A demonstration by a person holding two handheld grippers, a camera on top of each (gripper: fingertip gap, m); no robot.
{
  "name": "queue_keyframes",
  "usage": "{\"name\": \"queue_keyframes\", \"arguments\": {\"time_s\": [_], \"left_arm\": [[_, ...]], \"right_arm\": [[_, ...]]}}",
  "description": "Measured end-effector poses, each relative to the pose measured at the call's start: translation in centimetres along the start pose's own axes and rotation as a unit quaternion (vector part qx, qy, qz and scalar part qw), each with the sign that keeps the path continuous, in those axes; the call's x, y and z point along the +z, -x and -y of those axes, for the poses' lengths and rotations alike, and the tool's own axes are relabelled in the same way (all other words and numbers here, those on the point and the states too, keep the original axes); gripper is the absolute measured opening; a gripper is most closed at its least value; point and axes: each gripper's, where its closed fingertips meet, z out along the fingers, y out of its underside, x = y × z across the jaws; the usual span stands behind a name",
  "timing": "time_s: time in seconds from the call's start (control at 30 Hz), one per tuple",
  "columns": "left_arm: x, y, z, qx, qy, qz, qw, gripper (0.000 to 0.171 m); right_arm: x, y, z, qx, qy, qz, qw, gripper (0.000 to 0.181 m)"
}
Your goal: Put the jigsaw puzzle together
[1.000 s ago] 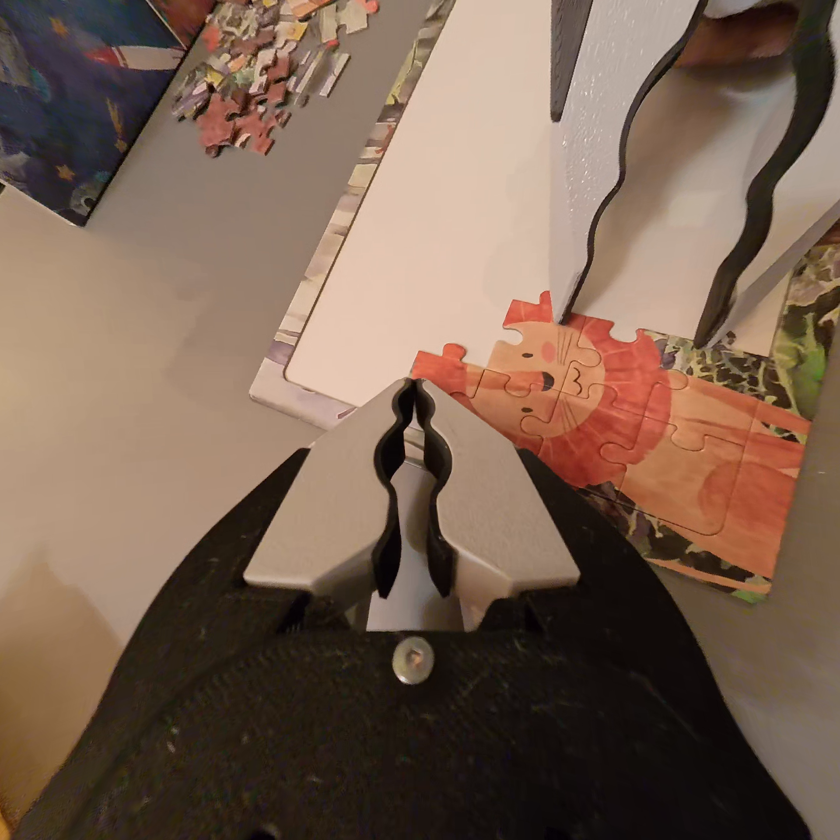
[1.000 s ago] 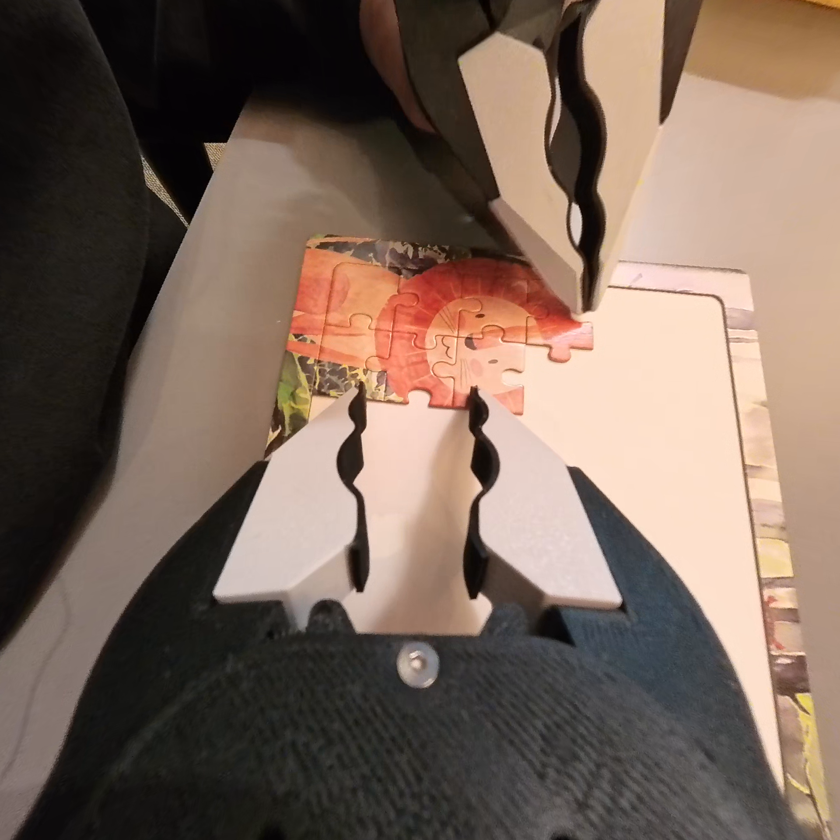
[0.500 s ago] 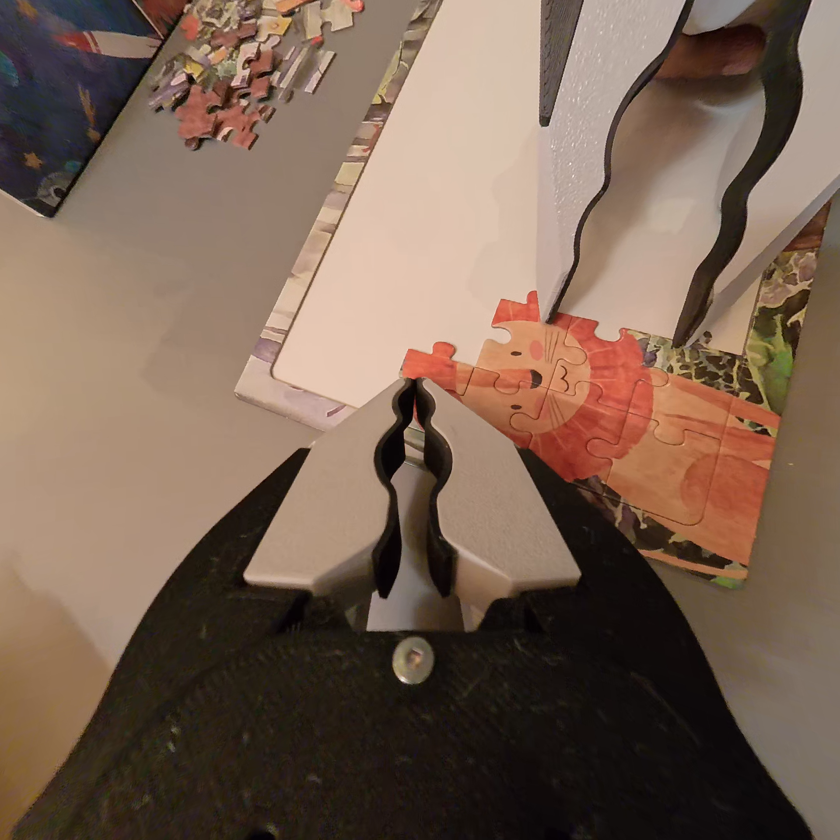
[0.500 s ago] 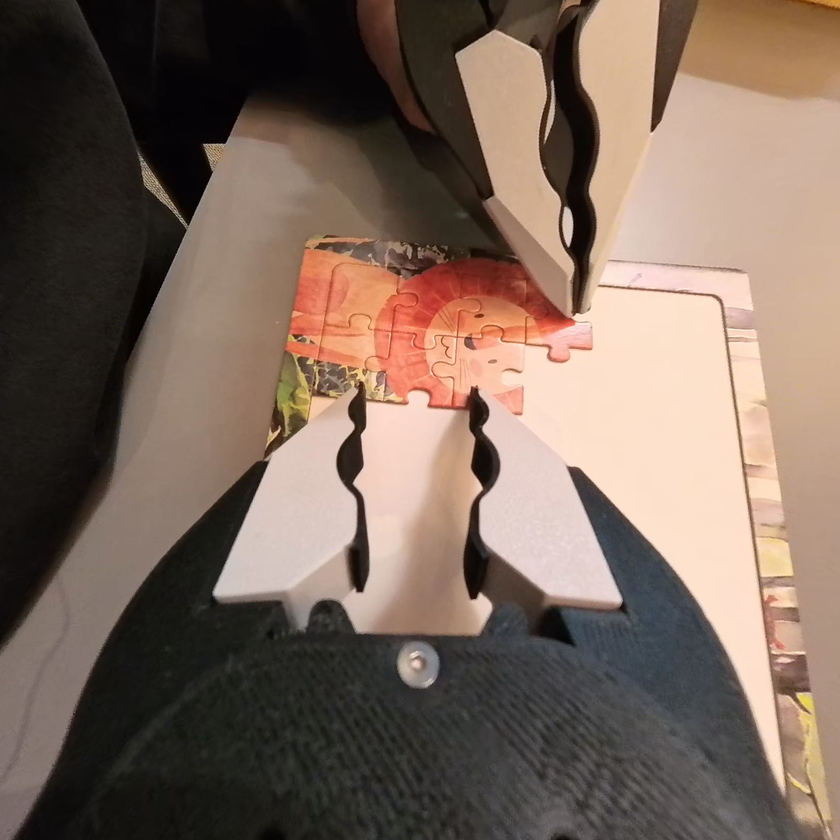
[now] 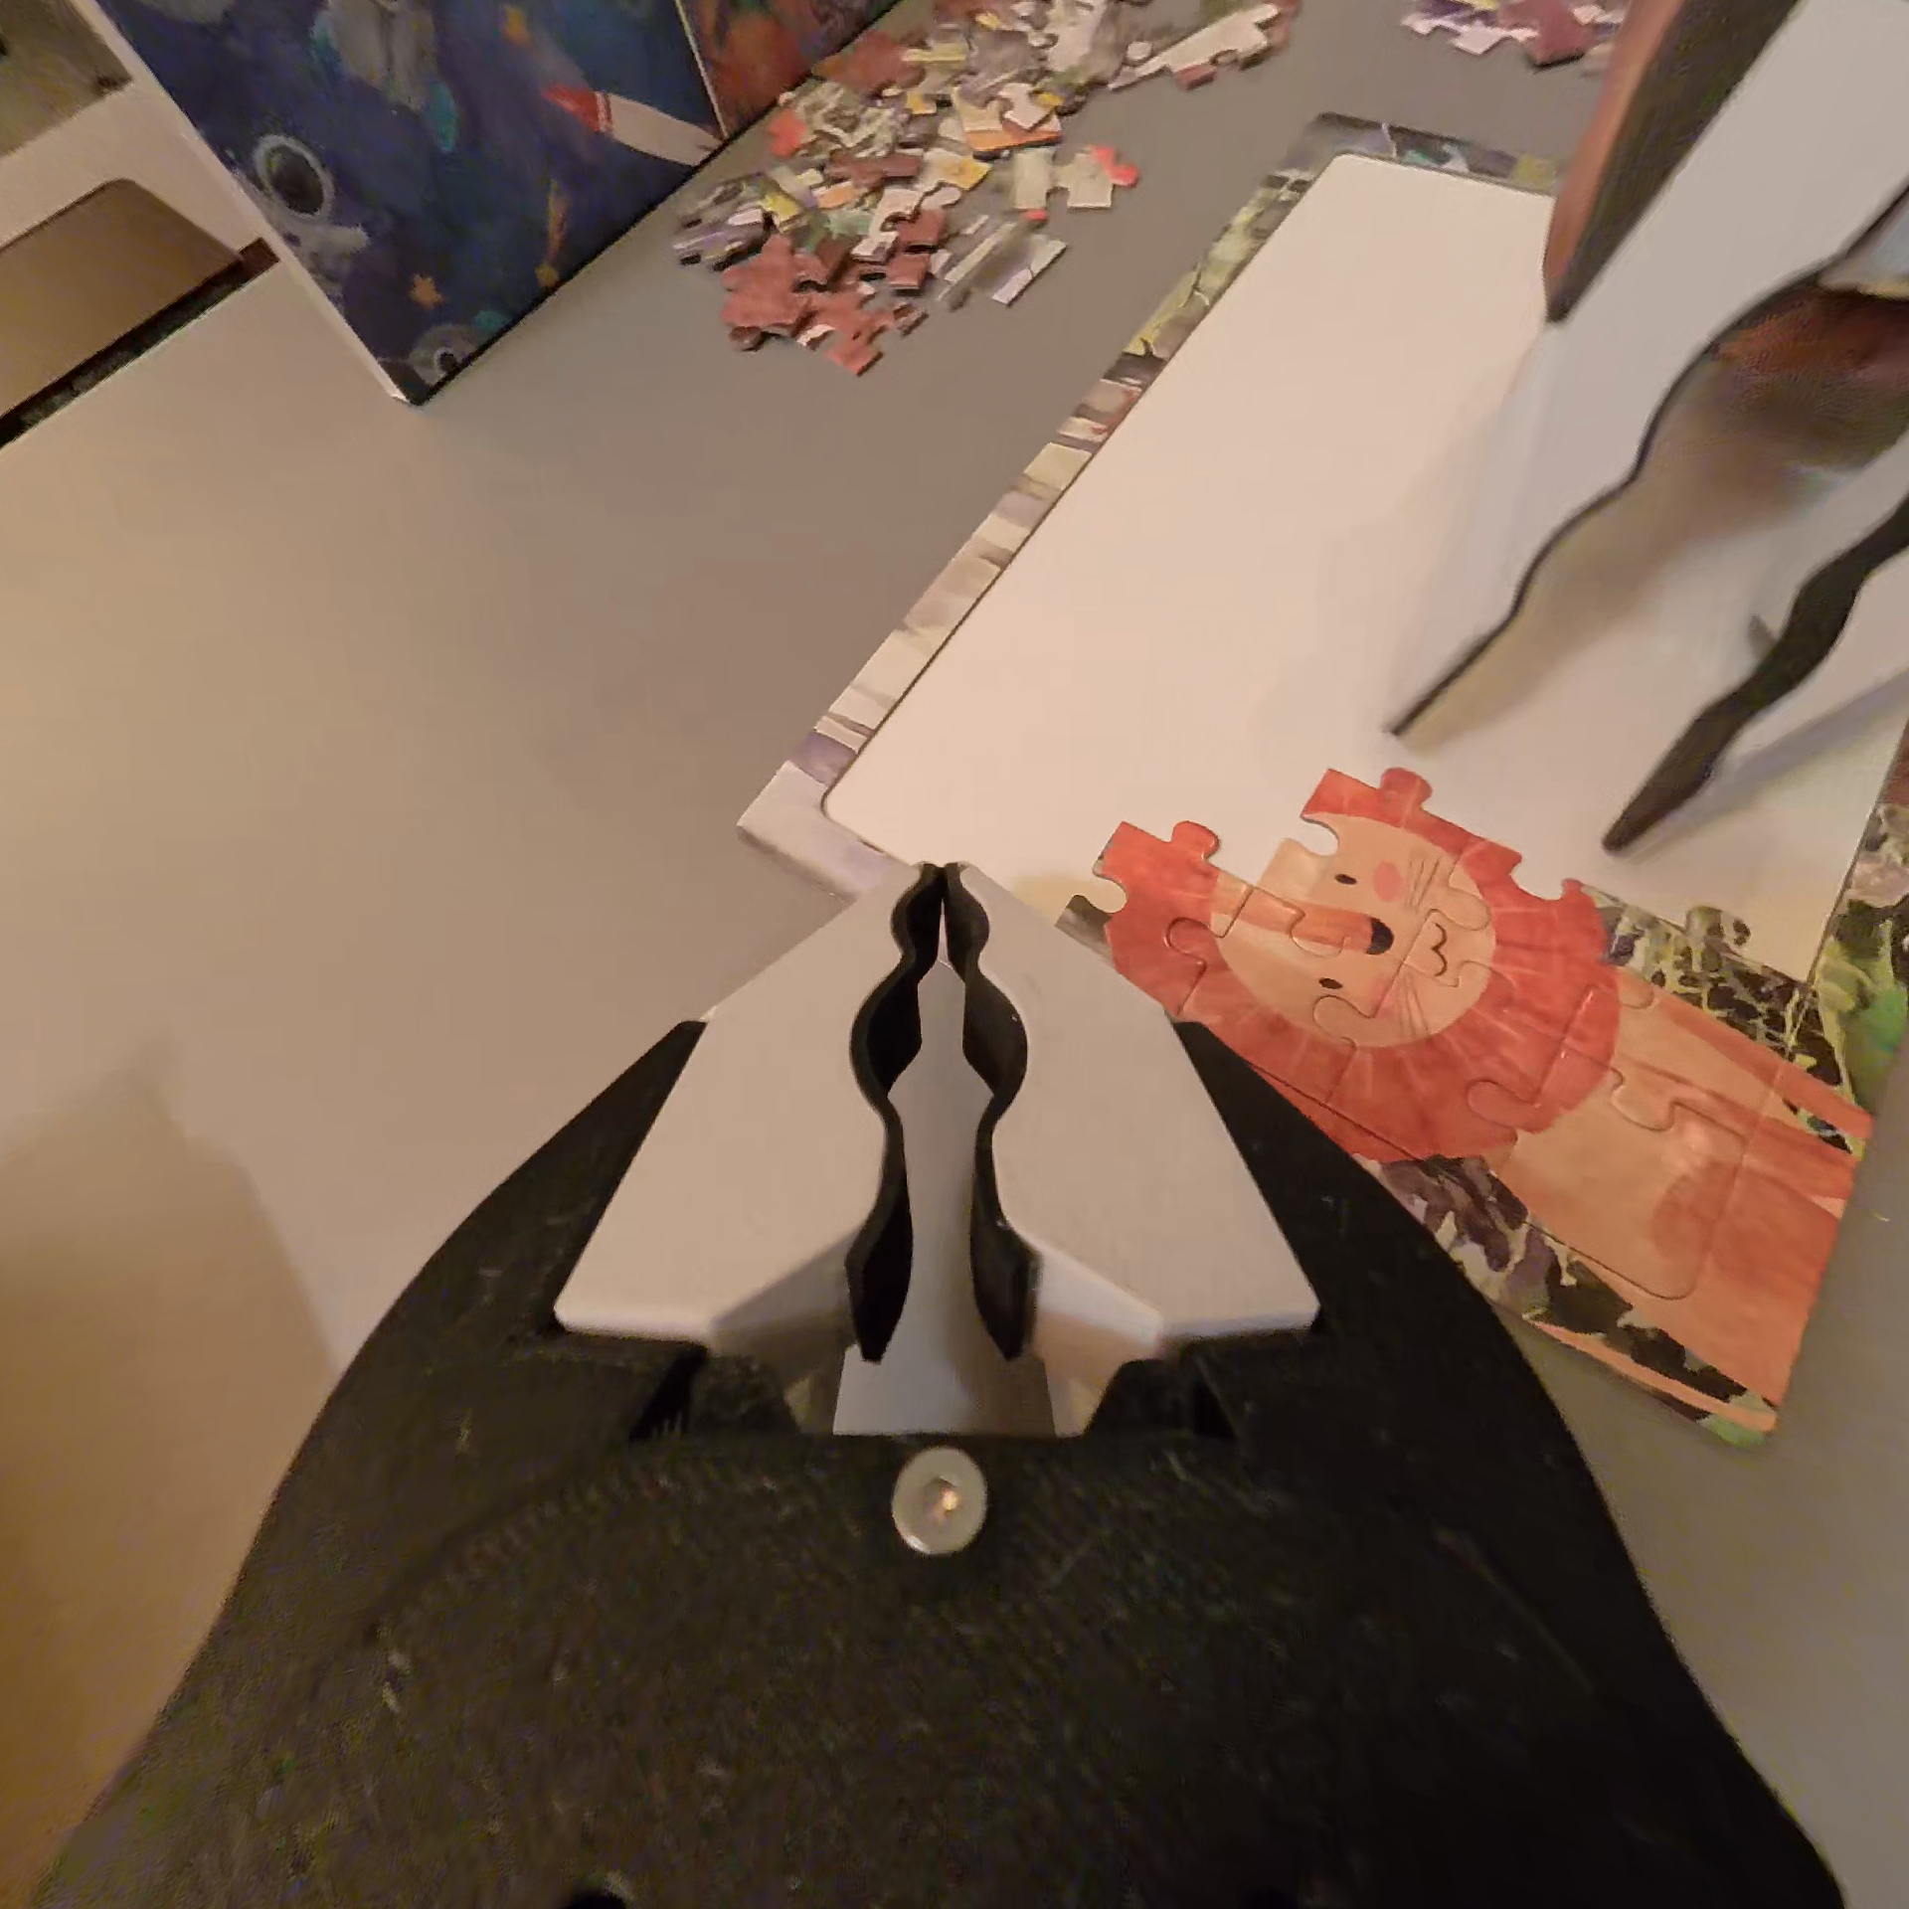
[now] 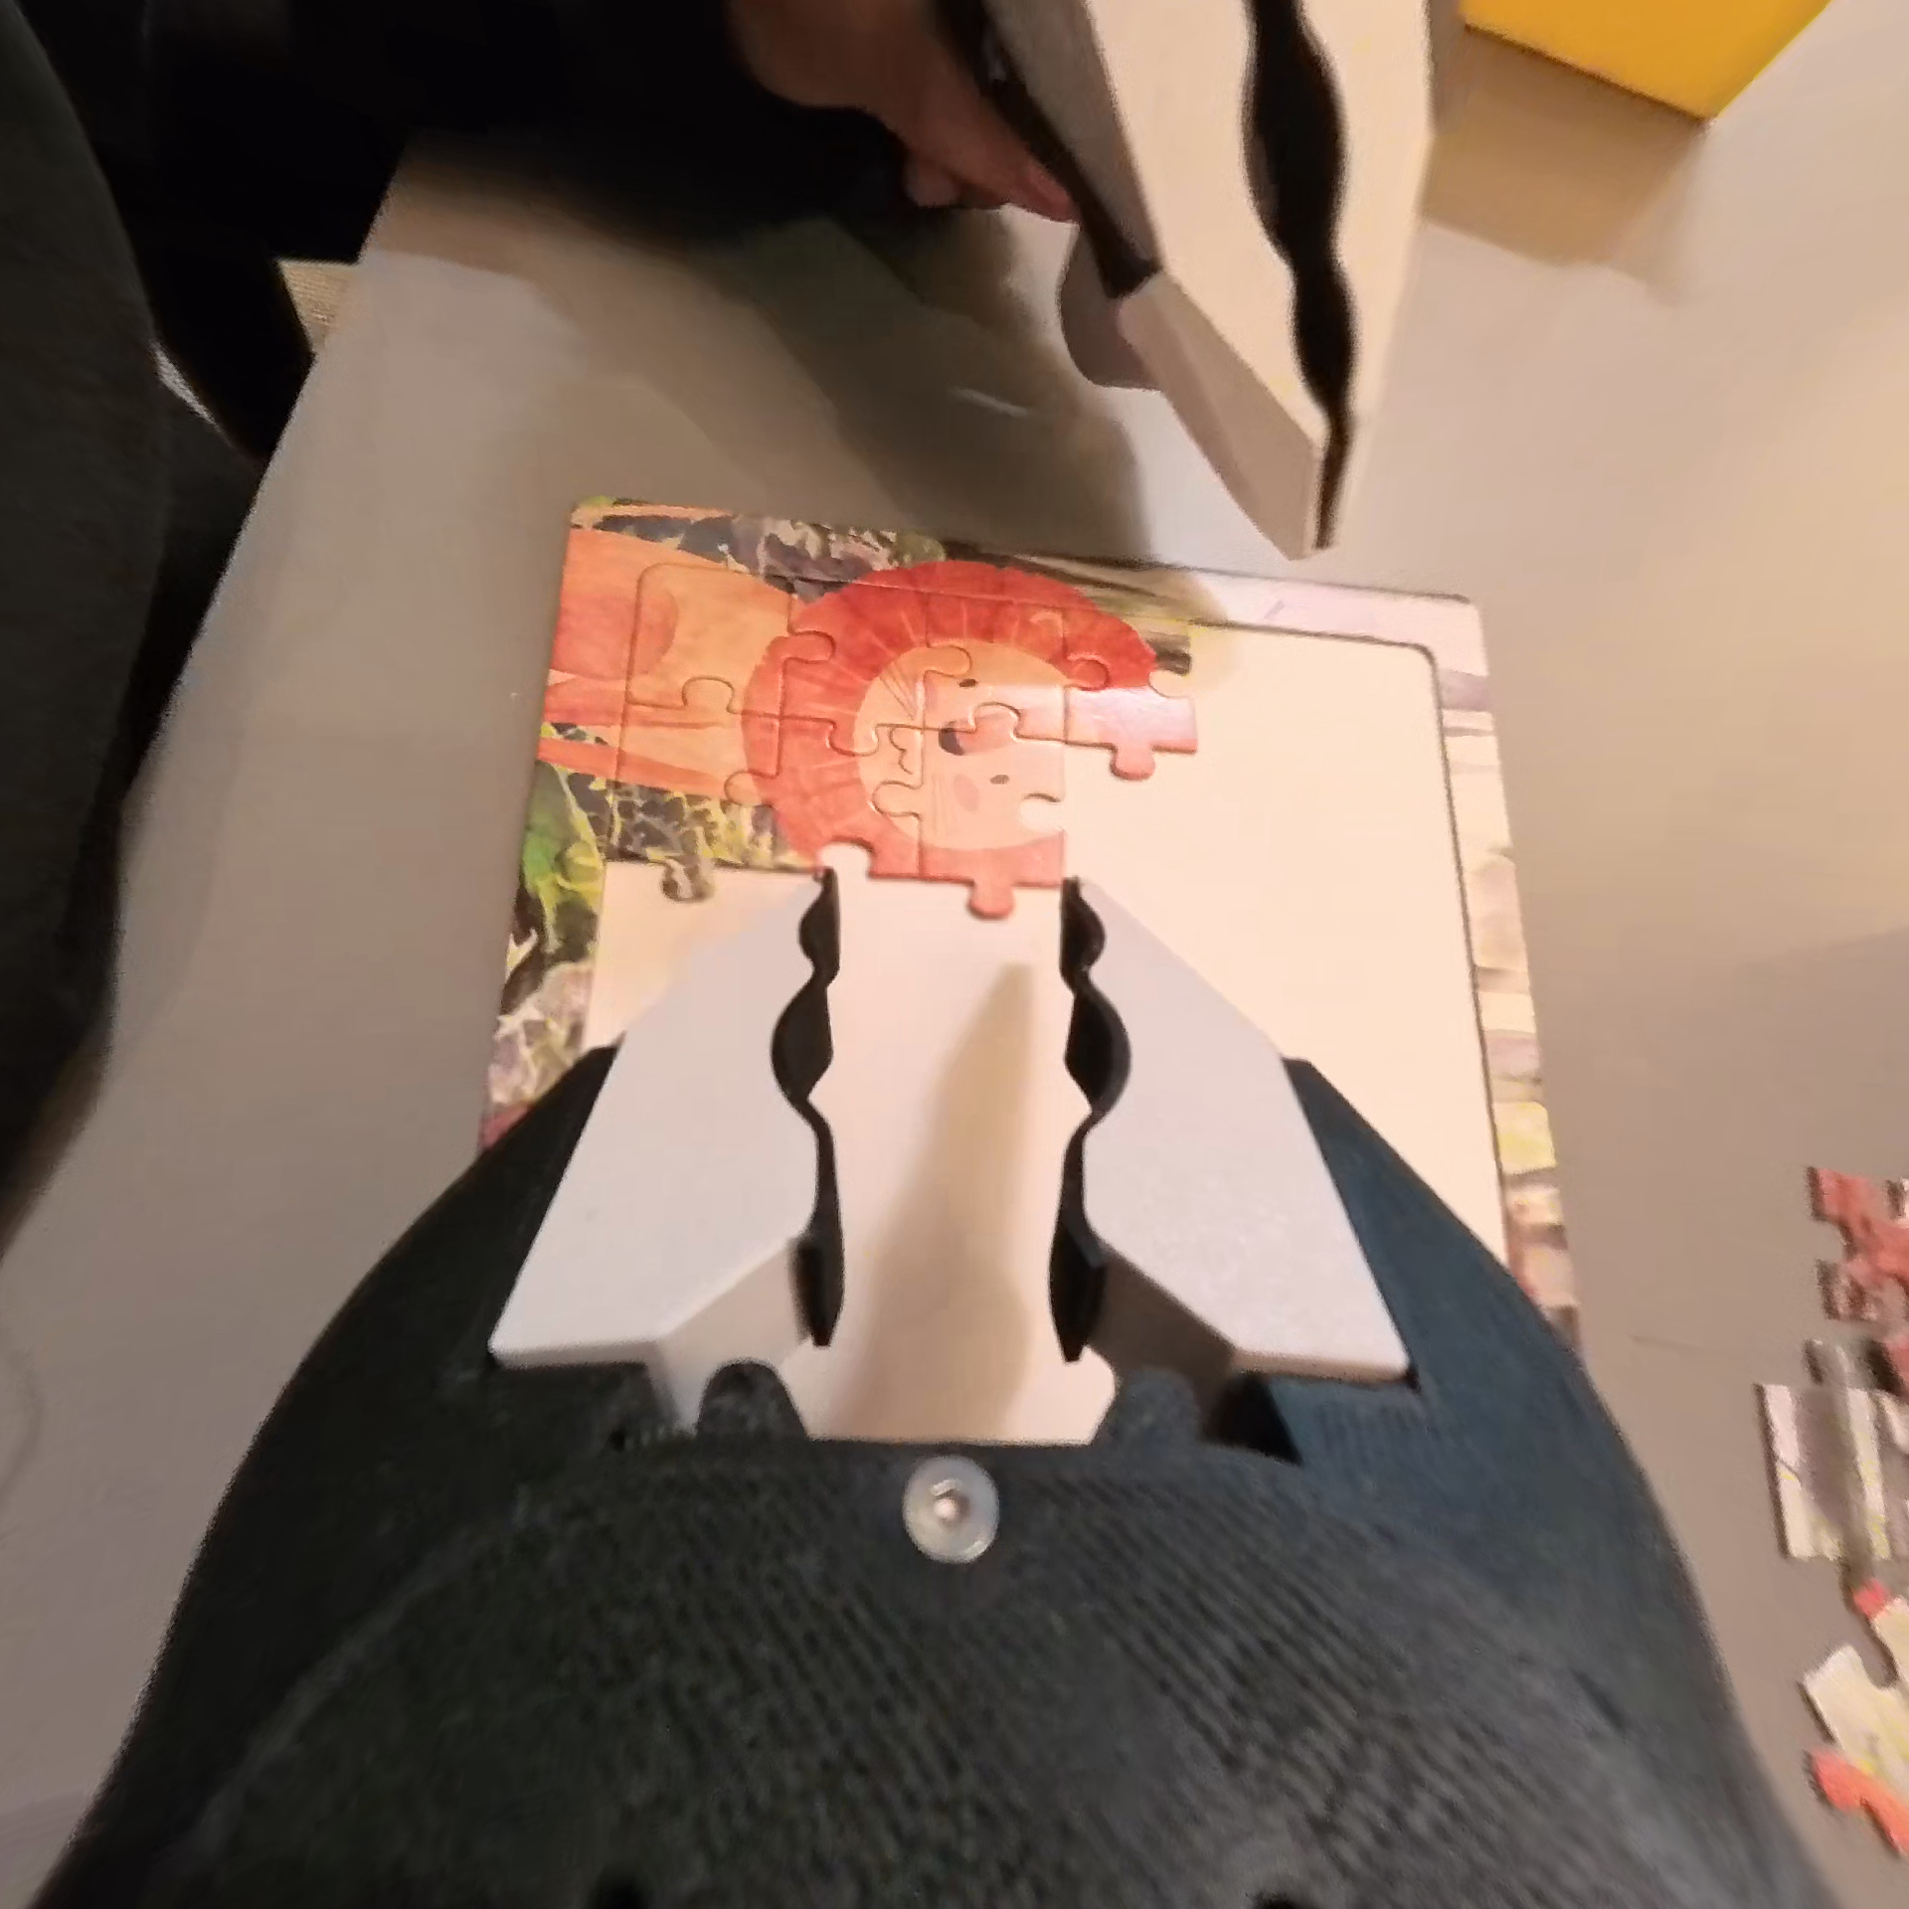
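Note:
A puzzle tray with a white floor and a printed border lies on the grey table. Several joined pieces form an orange lion in its near right corner. My left gripper is shut and empty, above the table just off the tray's near left corner. My right gripper hovers open above the tray beyond the lion. In the right wrist view the right gripper is open and empty, just short of the lion. The left gripper hangs shut above the tray's far edge.
A pile of loose puzzle pieces lies on the table beyond the tray, next to a dark blue puzzle box. More loose pieces lie right of the tray. A hand holds the left gripper. A yellow object stands far off. The grippers' ends are close to 11 centimetres from one another. From the right gripper's tips to the lion is close to 4 centimetres.
Both grippers have lifted off the lion pieces. The left gripper pulled back towards the tray's corner, still shut. The right gripper drew back and up, still open.

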Motion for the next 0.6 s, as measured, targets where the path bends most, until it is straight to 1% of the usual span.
{"name": "queue_keyframes", "arguments": {"time_s": [0.1, 0.2, 0.27, 0.33, 0.43, 0.47, 0.53, 0.6], "left_arm": [[0.2, 0.1, -0.3, 0.022, 0.010, 0.016, 1.000, 0.000], [0.2, 0.2, -0.3, 0.024, 0.013, 0.020, 0.999, 0.000], [0.0, 0.5, -0.1, 0.019, 0.003, 0.024, 1.000, 0.000], [-0.3, 0.6, 0.3, 0.014, -0.010, 0.025, 1.000, 0.000], [-0.4, 0.7, 0.4, 0.008, -0.017, 0.023, 1.000, 0.000], [-0.4, 0.7, 0.3, 0.007, -0.013, 0.024, 1.000, 0.000], [-0.2, 1.0, 0.0, 0.008, -0.004, 0.032, 0.999, 0.000], [-0.2, 1.3, -0.1, 0.011, 0.000, 0.045, 0.999, 0.000]], "right_arm": [[-1.4, -1.6, -0.8, 0.017, 0.000, -0.030, 0.999, 0.041], [-3.1, -3.2, -1.6, 0.037, -0.005, -0.062, 0.997, 0.040], [-4.6, -5.0, -2.9, 0.059, 0.004, -0.107, 0.993, 0.034], [-6.9, -7.4, -5.3, 0.115, 0.015, -0.157, 0.981, 0.033], [-10.3, -9.7, -8.9, 0.225, 0.000, -0.194, 0.955, 0.034], [-11.2, -10.2, -10.3, 0.254, 0.006, -0.209, 0.944, 0.034], [-12.5, -10.8, -13.3, 0.285, 0.043, -0.238, 0.927, 0.034], [-12.9, -11.0, -15.2, 0.296, 0.071, -0.259, 0.917, 0.034]]}}
